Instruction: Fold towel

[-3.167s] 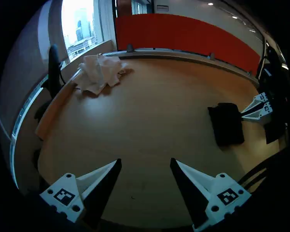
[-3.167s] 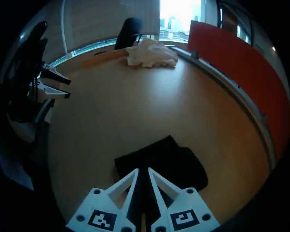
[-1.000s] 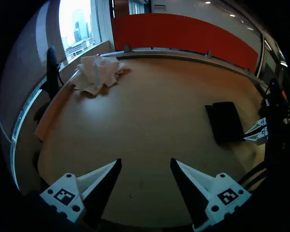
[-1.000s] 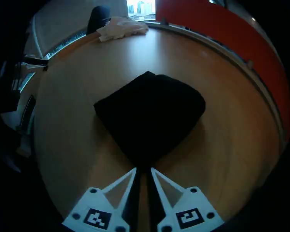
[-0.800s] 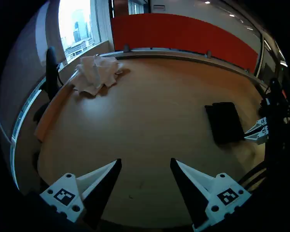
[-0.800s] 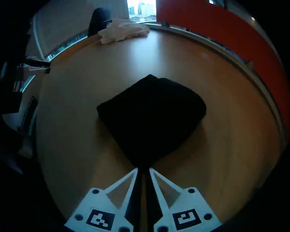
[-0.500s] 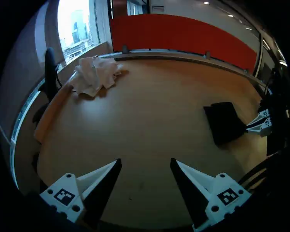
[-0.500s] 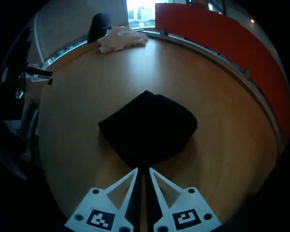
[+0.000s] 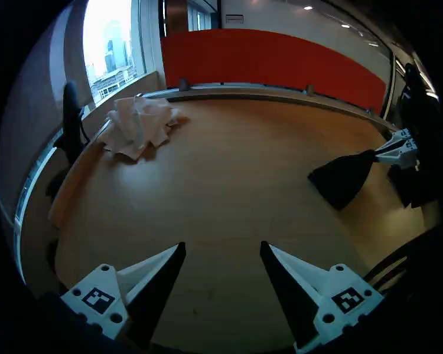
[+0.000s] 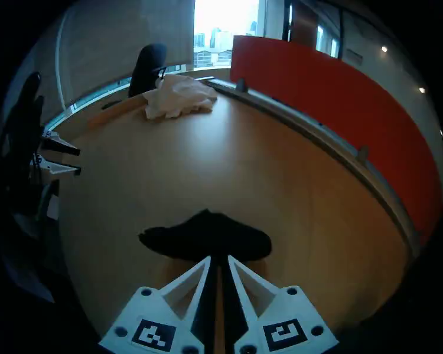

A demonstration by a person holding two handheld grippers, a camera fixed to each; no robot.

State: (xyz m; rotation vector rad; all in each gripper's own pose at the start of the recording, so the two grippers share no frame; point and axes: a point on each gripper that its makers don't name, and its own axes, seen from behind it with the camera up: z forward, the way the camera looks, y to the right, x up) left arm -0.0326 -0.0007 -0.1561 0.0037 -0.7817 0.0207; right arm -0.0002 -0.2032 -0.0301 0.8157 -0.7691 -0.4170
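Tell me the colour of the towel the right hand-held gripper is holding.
Black; the towel shows best in the left gripper view.

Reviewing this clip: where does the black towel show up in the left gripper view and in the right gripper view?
Left gripper view: black towel at the right side, hanging from the right gripper.
Right gripper view: the towel lies at bottom centre, pinched at the tips of the right gripper.
Shared landmark: the crumpled white cloth, upper left in both.

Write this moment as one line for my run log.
right hand-held gripper: shut on black towel edge | left hand-held gripper: open, empty | white cloth: crumpled, apart from both
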